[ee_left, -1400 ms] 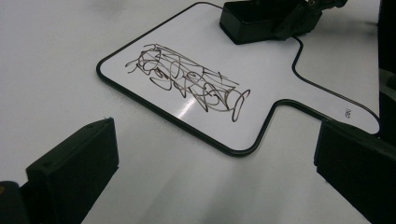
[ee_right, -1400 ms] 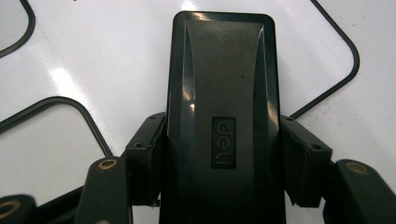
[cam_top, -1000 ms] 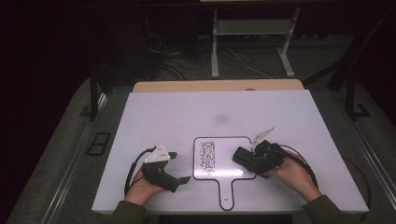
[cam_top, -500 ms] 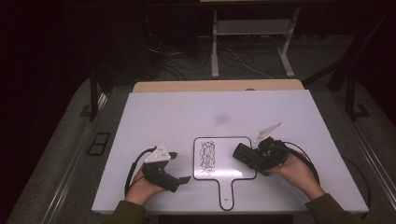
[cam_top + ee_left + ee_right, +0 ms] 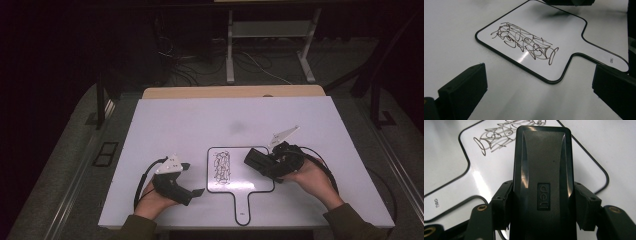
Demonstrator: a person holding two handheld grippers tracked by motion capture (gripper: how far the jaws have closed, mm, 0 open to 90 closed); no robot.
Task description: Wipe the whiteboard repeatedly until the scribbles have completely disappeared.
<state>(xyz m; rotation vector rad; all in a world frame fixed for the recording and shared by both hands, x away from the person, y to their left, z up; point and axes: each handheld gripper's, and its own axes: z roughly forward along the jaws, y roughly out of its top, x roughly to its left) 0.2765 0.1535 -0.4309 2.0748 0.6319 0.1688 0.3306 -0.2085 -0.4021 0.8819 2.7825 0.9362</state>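
Small paddle-shaped whiteboard lies flat near the front edge of the tabletop, about midway along it, handle toward the person. Black marker scribble covers the left part of its writing face; right part bare and glossy.

Right gripper clenched on a black eraser, jaws pressing its two long sides, "deli" mark on its back. Eraser sits over the board's right part, beside the scribble, not on it. In the high view, whether the eraser touches the board cannot be told. In the right gripper view the scribble lies past the eraser's far end.

Left gripper released, jaws wide apart, nothing between them. It sits on the bare tabletop just left of the board's lower left corner, pointing at the board's edge; handle runs off toward its right jaw.

Nothing lies between eraser and scribble. Faint grey smudge on the tabletop behind the board. Wooden strip along the far edge. Cables and a metal stand on the floor beyond.
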